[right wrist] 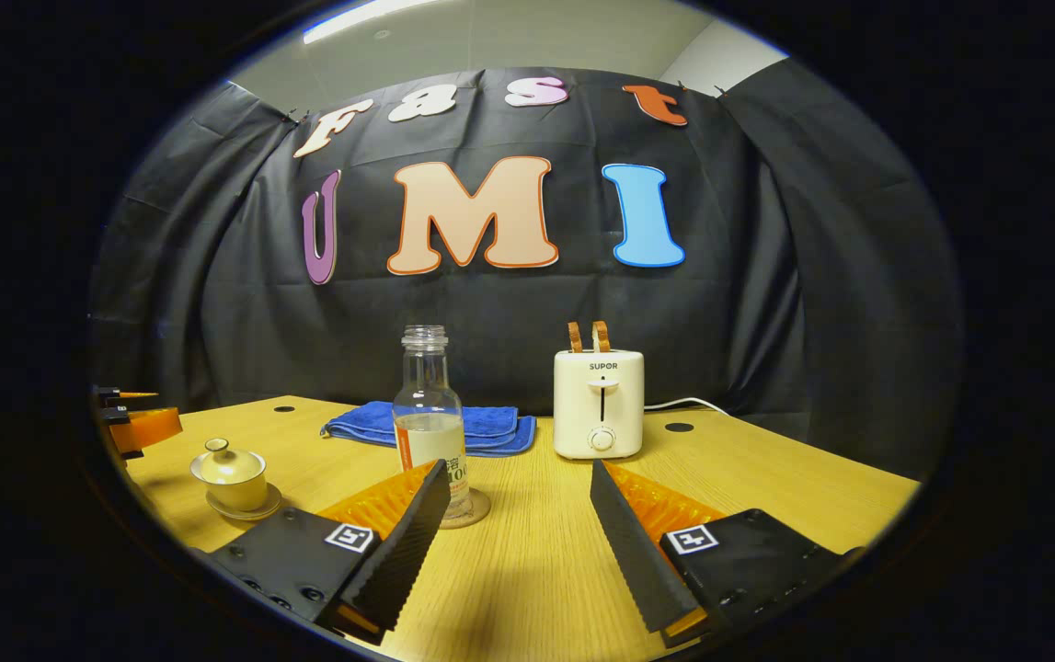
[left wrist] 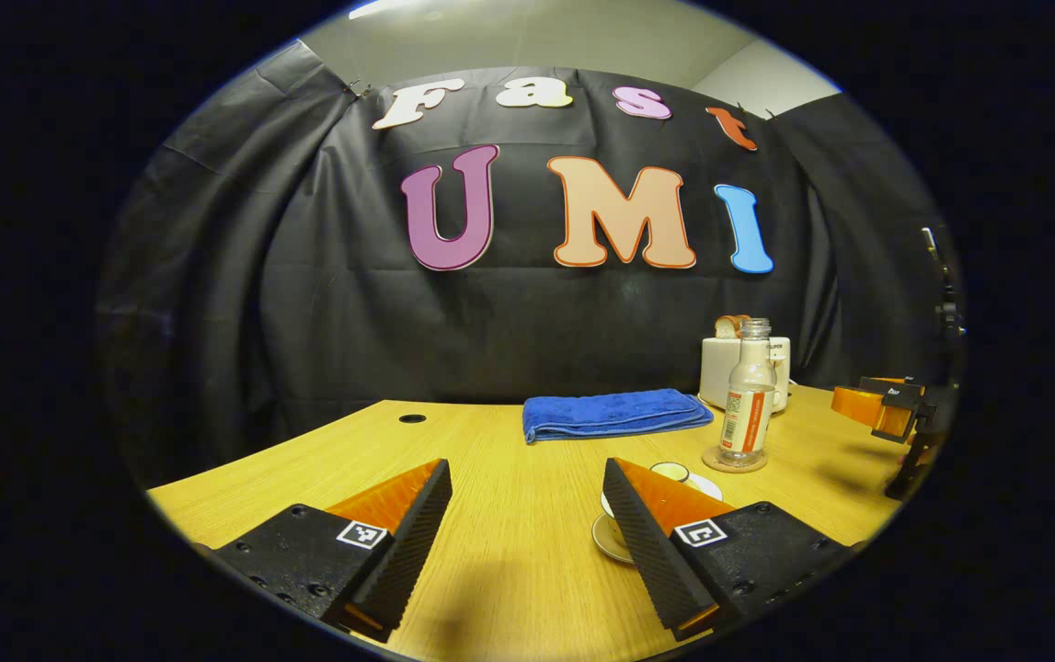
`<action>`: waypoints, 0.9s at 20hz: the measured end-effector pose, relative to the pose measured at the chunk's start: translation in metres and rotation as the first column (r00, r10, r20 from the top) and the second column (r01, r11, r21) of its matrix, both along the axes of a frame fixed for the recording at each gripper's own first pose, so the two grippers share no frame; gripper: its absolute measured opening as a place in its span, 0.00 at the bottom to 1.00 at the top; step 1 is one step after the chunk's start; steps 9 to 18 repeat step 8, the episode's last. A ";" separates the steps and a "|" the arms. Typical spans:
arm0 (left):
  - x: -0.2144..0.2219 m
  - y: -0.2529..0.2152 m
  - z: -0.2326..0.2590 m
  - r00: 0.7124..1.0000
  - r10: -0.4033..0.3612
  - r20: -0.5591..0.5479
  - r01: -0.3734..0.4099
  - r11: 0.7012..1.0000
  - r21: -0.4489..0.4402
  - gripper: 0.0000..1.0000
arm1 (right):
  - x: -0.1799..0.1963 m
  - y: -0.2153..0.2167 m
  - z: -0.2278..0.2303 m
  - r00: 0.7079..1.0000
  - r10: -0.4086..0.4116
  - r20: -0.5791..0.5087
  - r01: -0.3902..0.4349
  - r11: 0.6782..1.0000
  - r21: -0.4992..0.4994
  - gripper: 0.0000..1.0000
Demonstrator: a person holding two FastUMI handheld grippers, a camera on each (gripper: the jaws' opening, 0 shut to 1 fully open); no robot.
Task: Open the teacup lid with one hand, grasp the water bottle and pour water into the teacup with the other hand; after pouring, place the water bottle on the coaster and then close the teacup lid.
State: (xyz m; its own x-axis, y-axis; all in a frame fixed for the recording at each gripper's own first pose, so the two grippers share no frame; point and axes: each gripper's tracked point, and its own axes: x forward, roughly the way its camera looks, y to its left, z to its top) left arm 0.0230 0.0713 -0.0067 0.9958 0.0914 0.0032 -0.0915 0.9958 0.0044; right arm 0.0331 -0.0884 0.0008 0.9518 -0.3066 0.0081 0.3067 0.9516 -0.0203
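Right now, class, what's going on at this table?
Nothing is being handled yet. Both grippers hover open over the wooden table. The left gripper faces the lidded teacup on its saucer, and the right gripper faces the water bottle, which stands uncapped and upright on a coaster. A folded blue towel and a toaster sit behind. The lid is on, so no water has been poured.

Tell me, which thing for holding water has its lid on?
The teacup on its saucer: a knobbed lid sits on it. The water bottle on the coaster stands with its neck uncapped.
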 end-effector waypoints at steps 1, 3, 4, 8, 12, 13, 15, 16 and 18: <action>0.000 0.002 0.000 1.000 0.009 -0.001 -0.009 1.000 0.000 0.96 | -0.001 -0.001 0.000 1.000 -0.002 0.000 0.002 1.000 0.000 0.98; -0.001 0.003 0.000 1.000 0.014 -0.001 -0.014 1.000 0.000 0.96 | -0.001 0.000 0.000 1.000 -0.001 0.000 0.001 1.000 0.000 0.94; 0.000 0.002 0.000 1.000 0.013 0.000 -0.013 1.000 -0.001 0.96 | -0.001 0.000 0.000 1.000 0.000 0.000 0.000 1.000 0.000 0.98; 0.000 0.001 0.000 1.000 0.007 0.000 -0.007 1.000 -0.001 0.96 | -0.001 0.000 -0.001 1.000 0.000 0.000 0.000 1.000 0.001 0.94; 0.000 0.001 0.000 1.000 0.007 0.000 -0.007 1.000 -0.001 0.96 | -0.001 0.000 -0.001 1.000 0.000 0.000 0.000 1.000 0.001 0.94; 0.000 0.001 0.000 1.000 0.007 0.000 -0.007 1.000 -0.001 0.96 | -0.001 0.000 -0.001 1.000 0.000 0.000 0.000 1.000 0.001 0.94; 0.000 0.001 0.000 1.000 0.007 0.000 -0.007 1.000 -0.001 0.96 | -0.001 0.000 -0.001 1.000 0.000 0.000 0.000 1.000 0.001 0.94; 0.000 0.001 0.000 1.000 0.007 0.000 -0.007 1.000 -0.001 0.96 | -0.001 0.000 -0.001 1.000 0.000 0.000 0.000 1.000 0.001 0.94; 0.000 0.001 0.000 1.000 0.007 0.000 -0.007 1.000 -0.001 0.96 | -0.001 0.000 -0.001 1.000 0.000 0.000 0.000 1.000 0.001 0.94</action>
